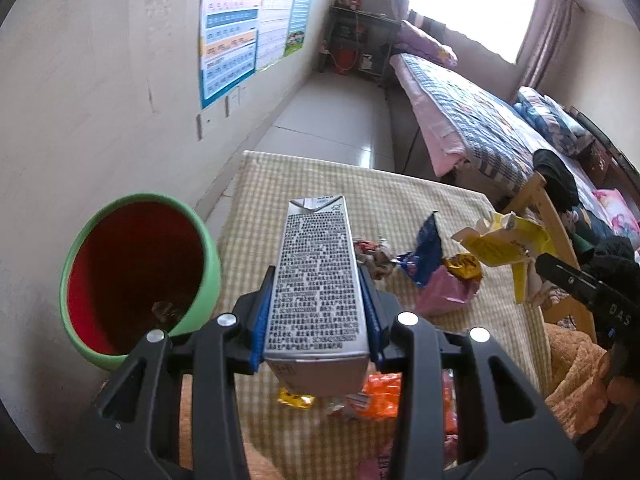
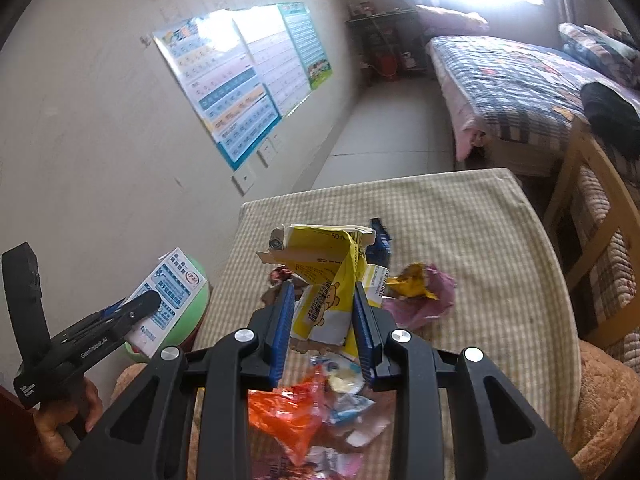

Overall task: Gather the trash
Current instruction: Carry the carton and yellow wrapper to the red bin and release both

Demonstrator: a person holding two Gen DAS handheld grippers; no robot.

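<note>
Left gripper (image 1: 320, 280) clamps a grey drink carton (image 1: 316, 280) between its blue-padded fingers (image 1: 262, 320), the pads pressing on both long sides; the carton points forward, raised above the table (image 1: 400, 192), its printed face turned up; just left of the table stands a green bin (image 1: 140, 280) with a red inside, and something crumpled lies at its bottom. Right gripper (image 2: 322, 312) grips a torn yellow box (image 2: 324, 268) between its pads, jaws narrowed onto the crushed card; the box hangs above the table, flaps splayed outward.

On the checked tablecloth (image 2: 460, 240) more trash lies scattered: an orange wrapper (image 2: 288, 412) near the front edge, a pink bag (image 2: 420, 304) with a gold wrapper (image 2: 412, 284) touching it, a blue packet (image 1: 426, 248) standing crumpled just behind them, and pale scraps (image 2: 352, 404) beside the orange wrapper.

Seen from the right wrist, a person's hand (image 2: 68, 420) holds the left gripper at lower left, the carton in front of the bin. Beyond the table are a bed (image 1: 472, 120), a wooden chair (image 2: 592, 216), and a wall poster (image 2: 240, 84).
</note>
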